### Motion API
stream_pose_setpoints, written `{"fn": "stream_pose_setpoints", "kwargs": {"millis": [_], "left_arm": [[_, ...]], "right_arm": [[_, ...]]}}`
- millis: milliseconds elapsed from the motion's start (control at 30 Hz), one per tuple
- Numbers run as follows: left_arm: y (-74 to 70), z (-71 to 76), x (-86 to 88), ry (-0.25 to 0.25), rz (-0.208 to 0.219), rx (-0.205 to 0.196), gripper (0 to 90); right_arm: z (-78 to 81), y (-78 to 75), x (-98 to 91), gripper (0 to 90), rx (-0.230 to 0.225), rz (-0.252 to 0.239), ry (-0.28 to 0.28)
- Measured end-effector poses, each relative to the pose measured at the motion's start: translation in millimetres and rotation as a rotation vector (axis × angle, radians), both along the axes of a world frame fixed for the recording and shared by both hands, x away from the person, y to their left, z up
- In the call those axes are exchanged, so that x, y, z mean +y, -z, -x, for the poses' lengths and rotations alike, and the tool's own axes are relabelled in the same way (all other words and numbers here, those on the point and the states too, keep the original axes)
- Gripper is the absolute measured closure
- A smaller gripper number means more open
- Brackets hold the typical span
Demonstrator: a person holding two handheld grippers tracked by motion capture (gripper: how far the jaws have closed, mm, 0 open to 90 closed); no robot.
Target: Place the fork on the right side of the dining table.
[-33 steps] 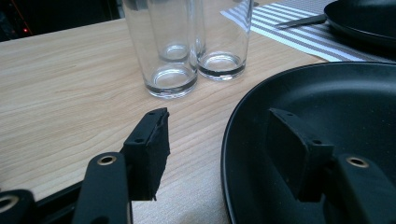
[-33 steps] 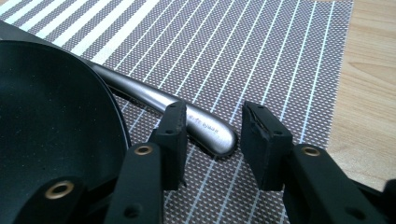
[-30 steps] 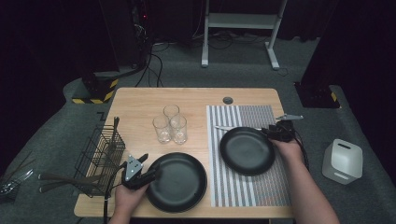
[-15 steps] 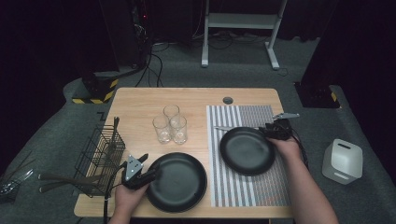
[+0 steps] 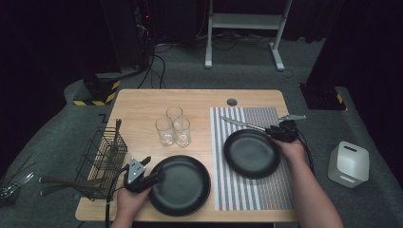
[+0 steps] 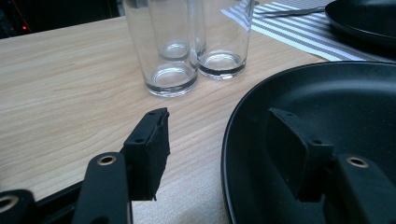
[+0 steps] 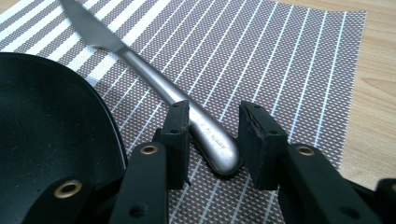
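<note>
A black plate (image 5: 183, 186) (image 6: 336, 98) lies on the wooden table near its front edge. My left gripper (image 5: 154, 175) (image 6: 217, 140) is open and straddles the plate's left rim, one jaw over the wood and one over the plate. A second black plate (image 5: 251, 153) (image 7: 46, 130) sits on the striped placemat (image 5: 247, 192) (image 7: 280, 56). Just beyond it lies a steel knife (image 5: 240, 123) (image 7: 154, 79). My right gripper (image 5: 276, 129) (image 7: 212, 121) has its jaws on either side of the knife's handle end. They have just been closing, with a thin gap still showing, so it is open.
Three clear glasses (image 5: 173, 128) (image 6: 173, 46) stand together mid-table. A black wire basket (image 5: 102, 156) sits at the front left, with long-handled utensils (image 5: 62, 183) beside it. A white box (image 5: 348, 164) rests on the floor to the right.
</note>
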State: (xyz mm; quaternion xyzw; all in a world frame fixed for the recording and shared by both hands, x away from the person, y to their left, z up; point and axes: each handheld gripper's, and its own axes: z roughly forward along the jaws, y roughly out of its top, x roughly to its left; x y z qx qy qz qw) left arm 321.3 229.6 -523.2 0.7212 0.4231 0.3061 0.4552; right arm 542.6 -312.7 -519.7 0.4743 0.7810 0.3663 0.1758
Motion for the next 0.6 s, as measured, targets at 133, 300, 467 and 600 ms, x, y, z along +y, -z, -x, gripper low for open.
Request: {"fn": "stream_pose_setpoints", "kwargs": {"millis": [133, 300, 467, 600], "left_arm": [[0.0, 0.0, 0.0, 0.0, 0.0, 0.0, 40.0], [0.1, 0.1, 0.0, 0.0, 0.0, -0.002, 40.0], [0.1, 0.1, 0.0, 0.0, 0.0, -0.002, 40.0], [0.1, 0.2, 0.0, 0.0, 0.0, -0.002, 40.0]], "right_arm": [[0.1, -0.2, 0.2, 64.8, 0.003, -0.001, 0.006], [0.6, -0.6, 0.8, 65.4, 0.002, 0.008, 0.02], [0.2, -1.5, -3.5, 65.8, 0.007, 0.014, 0.046], [0.3, -1.6, -4.2, 65.1, 0.0, 0.031, 0.06]]}}
